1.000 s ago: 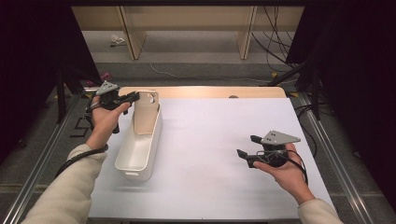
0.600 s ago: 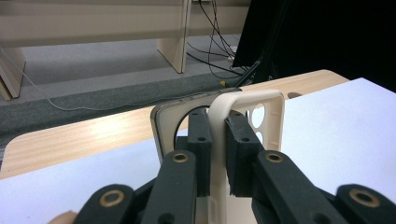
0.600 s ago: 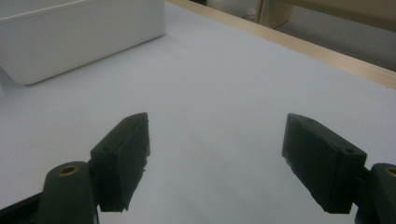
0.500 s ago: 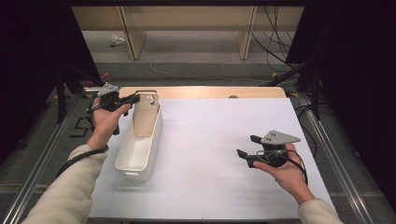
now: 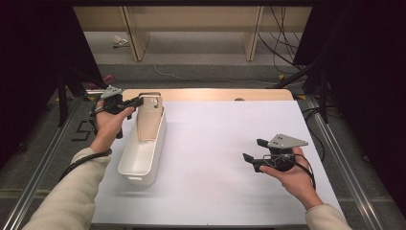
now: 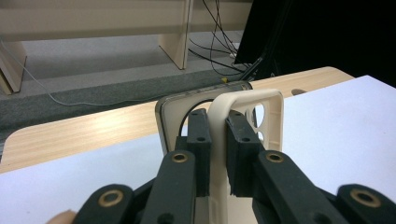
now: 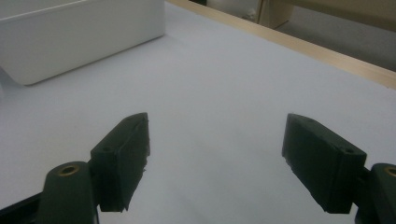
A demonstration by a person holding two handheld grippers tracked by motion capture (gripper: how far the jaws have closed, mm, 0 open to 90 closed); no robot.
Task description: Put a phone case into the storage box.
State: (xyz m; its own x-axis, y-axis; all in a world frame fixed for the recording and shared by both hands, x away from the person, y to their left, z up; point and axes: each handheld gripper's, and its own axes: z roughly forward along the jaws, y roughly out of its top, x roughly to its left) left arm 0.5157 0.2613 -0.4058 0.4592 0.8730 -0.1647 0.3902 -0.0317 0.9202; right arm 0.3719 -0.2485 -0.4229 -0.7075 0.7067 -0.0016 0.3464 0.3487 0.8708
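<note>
A cream phone case (image 6: 247,100) stands upright, and my left gripper (image 6: 218,126) is shut on its rim, one pad on each side. Just behind the case is a phone with a silver rim (image 6: 173,112). In the high view the case (image 5: 146,122) leans inside the far end of a long white bin (image 5: 139,165), with my left gripper (image 5: 138,101) reaching in from the left. My right gripper (image 5: 254,149) hovers low over the white table cover at the right, open, with nothing between its fingers (image 7: 121,158).
The white cover (image 5: 215,143) spans the wooden table (image 5: 210,94). The bin's side (image 7: 70,32) lies ahead of the right gripper. Beyond the far edge are a lower floor, wooden frame legs (image 5: 251,33) and cables (image 5: 282,43). Metal rails run along both sides.
</note>
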